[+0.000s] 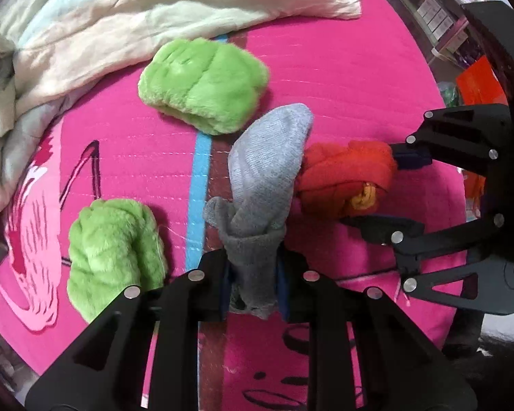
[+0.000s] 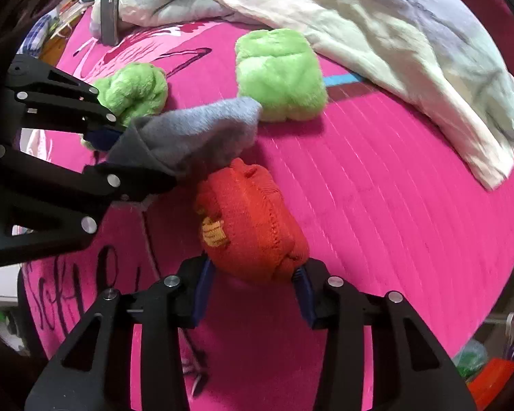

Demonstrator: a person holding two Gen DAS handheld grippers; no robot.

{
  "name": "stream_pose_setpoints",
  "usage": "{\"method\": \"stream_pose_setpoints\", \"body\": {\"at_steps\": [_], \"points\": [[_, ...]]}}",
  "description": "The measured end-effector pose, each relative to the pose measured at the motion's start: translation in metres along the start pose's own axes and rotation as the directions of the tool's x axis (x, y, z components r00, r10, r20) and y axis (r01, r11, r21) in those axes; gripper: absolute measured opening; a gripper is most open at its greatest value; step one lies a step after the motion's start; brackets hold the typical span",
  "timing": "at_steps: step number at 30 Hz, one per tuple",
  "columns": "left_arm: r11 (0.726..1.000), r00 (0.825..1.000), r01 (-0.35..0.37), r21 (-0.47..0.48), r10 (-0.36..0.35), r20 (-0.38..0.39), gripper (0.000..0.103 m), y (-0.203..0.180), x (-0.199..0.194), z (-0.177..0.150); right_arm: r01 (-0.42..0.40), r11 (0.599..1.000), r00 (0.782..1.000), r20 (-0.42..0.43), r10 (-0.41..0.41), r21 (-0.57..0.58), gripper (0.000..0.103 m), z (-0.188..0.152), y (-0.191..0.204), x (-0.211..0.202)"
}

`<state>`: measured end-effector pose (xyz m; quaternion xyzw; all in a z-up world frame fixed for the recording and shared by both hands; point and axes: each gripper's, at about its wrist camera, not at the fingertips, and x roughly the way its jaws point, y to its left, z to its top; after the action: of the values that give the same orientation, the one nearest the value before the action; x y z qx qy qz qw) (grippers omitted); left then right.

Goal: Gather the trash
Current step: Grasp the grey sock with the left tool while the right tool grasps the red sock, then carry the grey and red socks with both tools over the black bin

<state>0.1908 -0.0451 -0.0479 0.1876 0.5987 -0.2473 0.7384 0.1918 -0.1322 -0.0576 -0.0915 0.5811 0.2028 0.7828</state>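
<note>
My left gripper (image 1: 253, 274) is shut on a grey sock (image 1: 267, 171), pinching its cuff; the sock's toe points away over the pink bed. The same sock (image 2: 202, 130) shows in the right wrist view, held by the left gripper (image 2: 120, 152). My right gripper (image 2: 253, 287) is shut on a rolled red-orange sock bundle (image 2: 250, 219) with a yellow patch; the bundle (image 1: 346, 178) and the right gripper (image 1: 390, 188) also show in the left wrist view. The grey sock touches the red bundle.
Two fuzzy green bundles (image 1: 202, 82) (image 1: 113, 253) lie on the pink bedspread (image 1: 342, 68). A crumpled pale blanket (image 1: 120, 17) covers the far side. Shelves and an orange bag (image 1: 479, 82) stand beyond the bed's right edge.
</note>
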Motion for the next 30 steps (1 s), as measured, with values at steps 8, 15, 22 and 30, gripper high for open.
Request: {"method": "stream_pose_setpoints", "body": {"at_steps": [8, 15, 22, 30], "points": [[0.999, 0.999, -0.044, 0.016, 0.044, -0.016, 0.021, -0.034, -0.005, -0.012, -0.007, 0.998, 1.000, -0.004, 0.008, 0.055, 0.038, -0.042, -0.003, -0.023], [0.995, 0.997, -0.070, 0.074, 0.072, -0.014, 0.021, -0.083, -0.003, -0.016, -0.006, 0.994, 1.000, -0.012, 0.007, 0.112, 0.038, -0.086, -0.012, -0.042], [0.991, 0.997, -0.073, 0.114, 0.076, -0.027, 0.021, -0.129, 0.003, -0.012, 0.011, 0.987, 1.000, -0.009, -0.010, 0.160, 0.038, -0.126, -0.026, -0.063], [0.983, 0.997, -0.057, 0.176, 0.065, -0.037, 0.022, -0.177, 0.008, -0.004, 0.029, 0.972, 0.999, 0.023, -0.035, 0.232, 0.038, -0.172, -0.049, -0.094]]}}
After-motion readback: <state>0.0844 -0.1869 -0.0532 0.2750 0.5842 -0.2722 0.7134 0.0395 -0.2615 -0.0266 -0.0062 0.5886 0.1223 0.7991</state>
